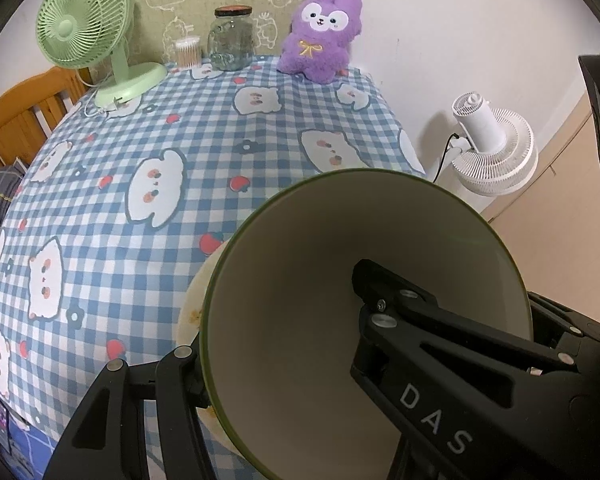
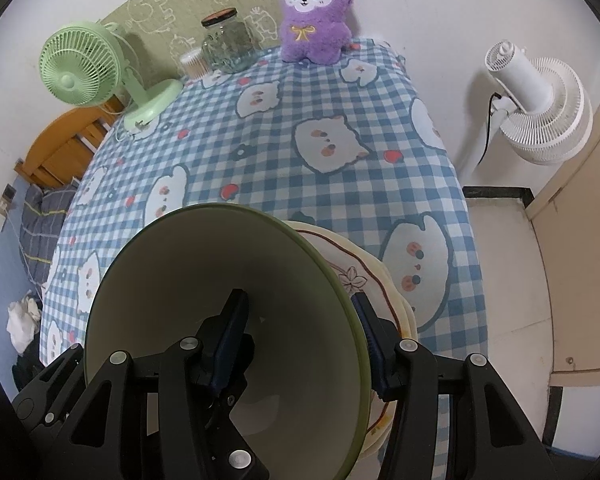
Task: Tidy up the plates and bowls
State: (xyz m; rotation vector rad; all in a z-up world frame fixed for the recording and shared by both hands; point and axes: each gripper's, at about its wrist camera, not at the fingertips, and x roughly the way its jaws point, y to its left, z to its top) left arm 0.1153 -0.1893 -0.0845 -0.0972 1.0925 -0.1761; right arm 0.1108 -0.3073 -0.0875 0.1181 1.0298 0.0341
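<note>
Checked tablecloth (image 1: 180, 184) covers the whole work surface; a green desk fan (image 1: 88, 32), a glass jar (image 1: 231, 40) and a purple plush (image 1: 320, 36) stand along its far edge, well apart from the work. Green-rimmed bowl (image 2: 228, 312) sits at the near edge on a stack of plates (image 2: 364, 280), cream inside, mouth up and tipped toward both cameras. Both tools are clamped on the bowl's wall from opposite sides: the right gripper (image 2: 300, 340) grasps the right-hand rim, one finger inside, one outside; the left gripper (image 1: 276, 328) grips the left-hand rim, its inner finger reaching deep toward the bowl's centre. Key relation: bowl lies directly between the two grippers, neither clearly nearer, and directly over the stack, so any lift or seating probably goes straight along the vertical. Cannot tell whether the bowl's base touches the top plate. Right wrist view shows the floral plate edge and several stacked rims; left wrist view shows only a cream, food-flecked plate sliver (image 1: 192, 312), and a white floor fan (image 1: 496, 148) beyond.
</note>
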